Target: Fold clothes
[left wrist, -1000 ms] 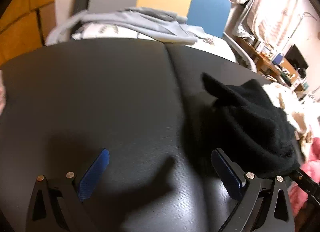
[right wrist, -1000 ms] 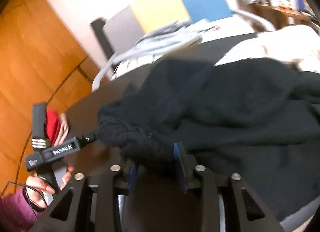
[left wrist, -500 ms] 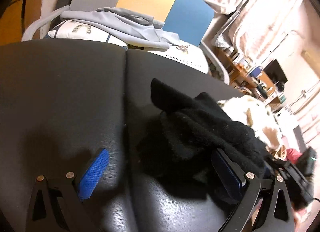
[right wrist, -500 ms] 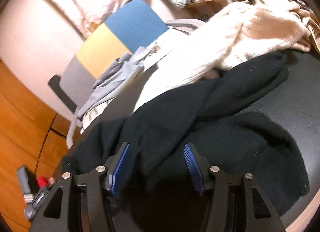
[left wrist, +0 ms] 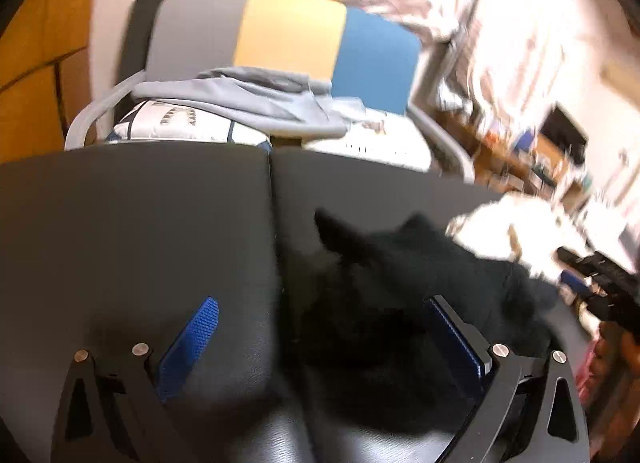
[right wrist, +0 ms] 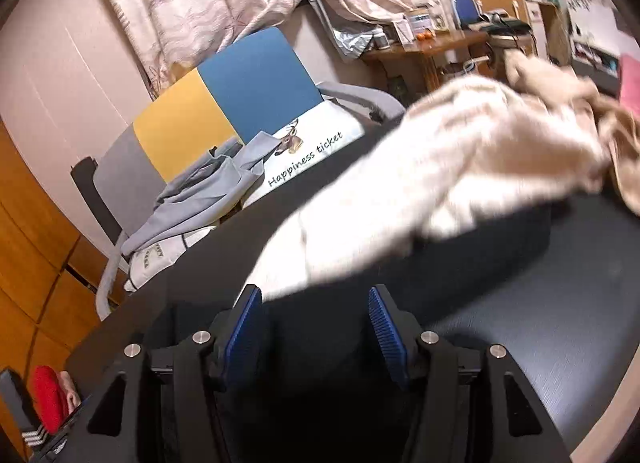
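Observation:
A black knit garment (left wrist: pixel 420 283) lies crumpled on the right half of the black table (left wrist: pixel 140 223). My left gripper (left wrist: pixel 326 337) is open just in front of it, and the cloth reaches its right finger (left wrist: pixel 456 335). In the right wrist view the black garment (right wrist: pixel 460 259) runs as a dark band under a cream garment (right wrist: pixel 460 167). My right gripper (right wrist: pixel 316 325) is open low over the near part of that band, gripping nothing. The view is motion-blurred.
Behind the table stands a chair with a grey, yellow and blue back (left wrist: pixel 288 31), with a grey garment (left wrist: pixel 248 99) and printed cushions on its seat. The cream garment (left wrist: pixel 500 231) sits at the table's right. Cluttered shelves (right wrist: pixel 432 43) and curtains lie beyond.
My right gripper was shut on the black garment a second ago; it has let go and slid along it toward the cream garment. The left gripper has swung toward the black garment.

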Demonstrator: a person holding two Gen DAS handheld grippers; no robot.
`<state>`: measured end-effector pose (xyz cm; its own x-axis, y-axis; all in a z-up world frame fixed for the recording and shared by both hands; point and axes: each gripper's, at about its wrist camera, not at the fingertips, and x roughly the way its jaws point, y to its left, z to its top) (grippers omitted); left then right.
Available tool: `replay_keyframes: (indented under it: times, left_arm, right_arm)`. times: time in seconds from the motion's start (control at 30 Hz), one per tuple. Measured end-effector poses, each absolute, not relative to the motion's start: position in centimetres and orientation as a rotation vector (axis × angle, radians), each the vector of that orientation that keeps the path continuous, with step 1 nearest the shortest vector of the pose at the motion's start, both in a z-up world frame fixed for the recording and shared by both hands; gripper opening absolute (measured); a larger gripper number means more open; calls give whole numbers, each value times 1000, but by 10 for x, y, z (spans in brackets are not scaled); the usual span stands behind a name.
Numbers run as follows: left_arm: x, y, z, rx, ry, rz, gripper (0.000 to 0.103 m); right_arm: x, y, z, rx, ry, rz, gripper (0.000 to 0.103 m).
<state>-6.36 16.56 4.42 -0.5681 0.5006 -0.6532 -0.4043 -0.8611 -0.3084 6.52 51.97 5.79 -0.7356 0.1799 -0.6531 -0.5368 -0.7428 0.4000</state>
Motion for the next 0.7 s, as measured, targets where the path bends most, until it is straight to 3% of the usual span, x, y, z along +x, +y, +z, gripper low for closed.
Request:
replay_keyframes:
  times: [0.07, 0.2, 0.3, 0.43, 0.53, 0.6, 0.7]
  left_arm:
    - [-64, 177, 42, -1060, -147, 2384, 103]
    - [-63, 217, 20, -1101, 70, 2322, 103]
    - [-67, 234, -3, -1148, 191, 2340, 103]
    - [-75, 228, -28, -1246, 224, 2351, 103]
    - [-77, 215, -39, -1265, 208, 2339, 103]
    - [-76, 213, -40, -1258, 225, 2342, 103]
    - [-77, 210, -40, -1271, 204, 2330, 103]
  right_arm:
    - [35, 524, 61, -925, 745, 2481, 59]
    - [-30, 522, 49, -1151, 537, 2487, 59]
    - [-31, 537, 40, -1200, 485, 2432, 58]
    - [-33, 557, 29, -1261, 417, 2356, 55]
    - [-34, 572, 21, -1305, 366, 2298, 47]
    - [-34, 582, 15, -1332, 333, 2259, 22]
    - [-30, 597, 9, -1366, 304, 2210, 15]
